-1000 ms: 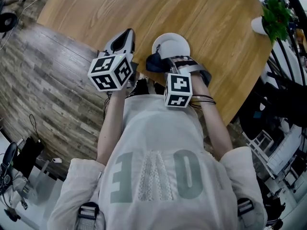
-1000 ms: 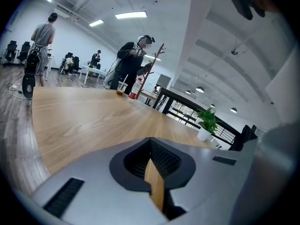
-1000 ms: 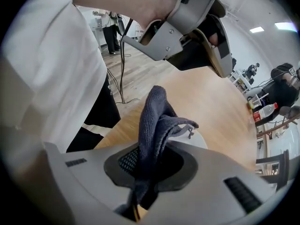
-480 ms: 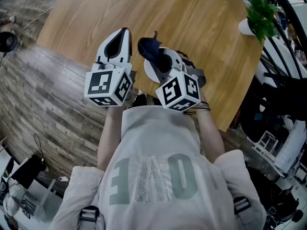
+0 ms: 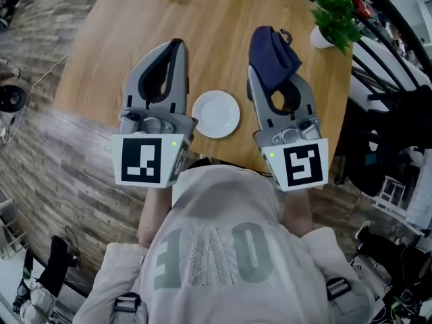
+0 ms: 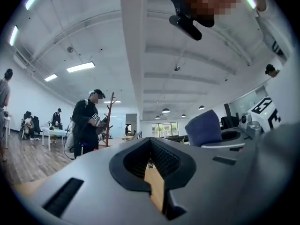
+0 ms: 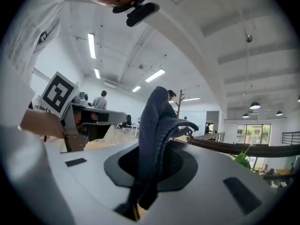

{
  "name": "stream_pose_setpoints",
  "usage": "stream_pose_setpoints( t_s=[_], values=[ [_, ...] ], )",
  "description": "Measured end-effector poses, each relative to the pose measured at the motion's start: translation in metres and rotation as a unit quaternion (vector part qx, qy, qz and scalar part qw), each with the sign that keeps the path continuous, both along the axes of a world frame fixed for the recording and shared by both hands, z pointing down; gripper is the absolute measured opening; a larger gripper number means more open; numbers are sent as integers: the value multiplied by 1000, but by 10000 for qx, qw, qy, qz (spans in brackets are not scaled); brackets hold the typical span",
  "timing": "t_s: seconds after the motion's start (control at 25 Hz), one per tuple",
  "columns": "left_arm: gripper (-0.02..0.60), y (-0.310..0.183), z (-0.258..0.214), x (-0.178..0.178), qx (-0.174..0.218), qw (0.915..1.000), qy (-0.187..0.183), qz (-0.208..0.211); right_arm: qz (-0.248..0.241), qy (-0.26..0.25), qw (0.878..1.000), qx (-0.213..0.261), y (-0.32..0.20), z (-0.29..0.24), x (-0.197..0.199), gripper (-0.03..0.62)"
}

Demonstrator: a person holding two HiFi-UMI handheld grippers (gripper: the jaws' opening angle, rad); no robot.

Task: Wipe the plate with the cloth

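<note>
The plate [image 5: 216,113] is recorded as plain white. The cloth [image 5: 271,56] is noted as dark navy. The desk [image 5: 202,19] is finished in light wood grain. The left gripper [image 5: 177,44] and right gripper [image 5: 260,52] are cased in grey, with black-and-white square markers.

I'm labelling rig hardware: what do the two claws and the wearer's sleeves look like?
The left claw and right claw are grey tapered shells with black-lined openings. Each carries a white cube with black square markers and a small green light. The person wears a pale short-sleeved top with grey lettering.
</note>
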State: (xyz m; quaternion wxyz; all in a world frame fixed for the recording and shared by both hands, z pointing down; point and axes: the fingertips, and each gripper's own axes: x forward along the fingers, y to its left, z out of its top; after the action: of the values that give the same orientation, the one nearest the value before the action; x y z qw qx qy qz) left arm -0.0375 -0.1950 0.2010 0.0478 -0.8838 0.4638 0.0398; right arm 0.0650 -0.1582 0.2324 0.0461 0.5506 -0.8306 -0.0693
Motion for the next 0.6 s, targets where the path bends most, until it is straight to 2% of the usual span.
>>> stream_pose_setpoints(
  t_s=[0.24, 0.6],
  values=[
    [6, 9, -23, 21, 271, 9992, -212, 214, 461, 6, 9988, 168, 21, 0, 31, 57],
    [6, 18, -29, 41, 495, 9969, -384, 486, 623, 24, 9979, 196, 23, 3, 30, 55]
  ],
)
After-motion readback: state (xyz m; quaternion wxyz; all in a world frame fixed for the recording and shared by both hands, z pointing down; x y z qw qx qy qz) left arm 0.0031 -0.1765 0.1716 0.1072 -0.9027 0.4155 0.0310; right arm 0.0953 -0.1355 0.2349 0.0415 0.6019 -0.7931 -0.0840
